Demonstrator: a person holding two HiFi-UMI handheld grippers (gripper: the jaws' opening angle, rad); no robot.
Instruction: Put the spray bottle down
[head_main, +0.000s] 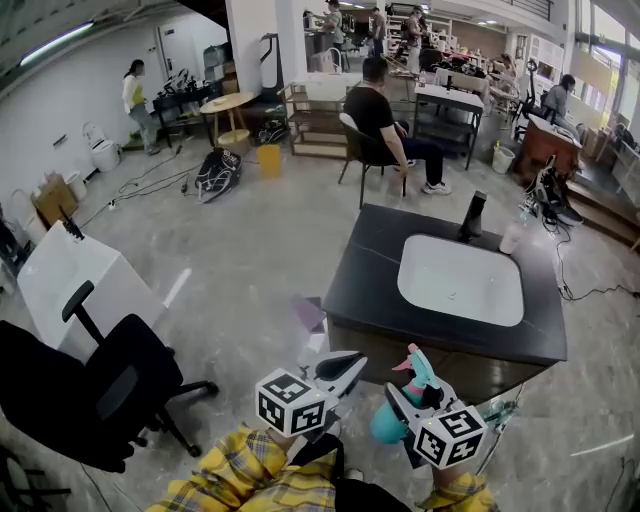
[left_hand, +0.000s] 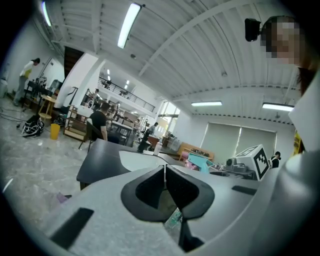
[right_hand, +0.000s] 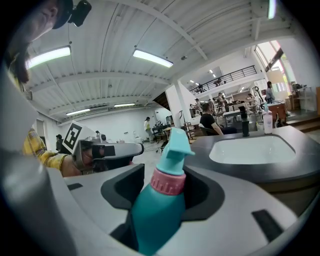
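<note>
Right gripper view: teal spray bottle (right_hand: 162, 200) is clamped between your right gripper's (head_main: 412, 392) jaws, held in the air off the black counter's (head_main: 370, 290) near edge, and your left gripper's (left_hand: 165, 175) jaws are closed together on nothing.

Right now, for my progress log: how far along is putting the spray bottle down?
Nothing done yet. The right hand-held gripper is clamped on the teal spray bottle, in the air short of the black counter. Remaining: set it down, release. The left hand-held gripper is shut, empty.
</note>
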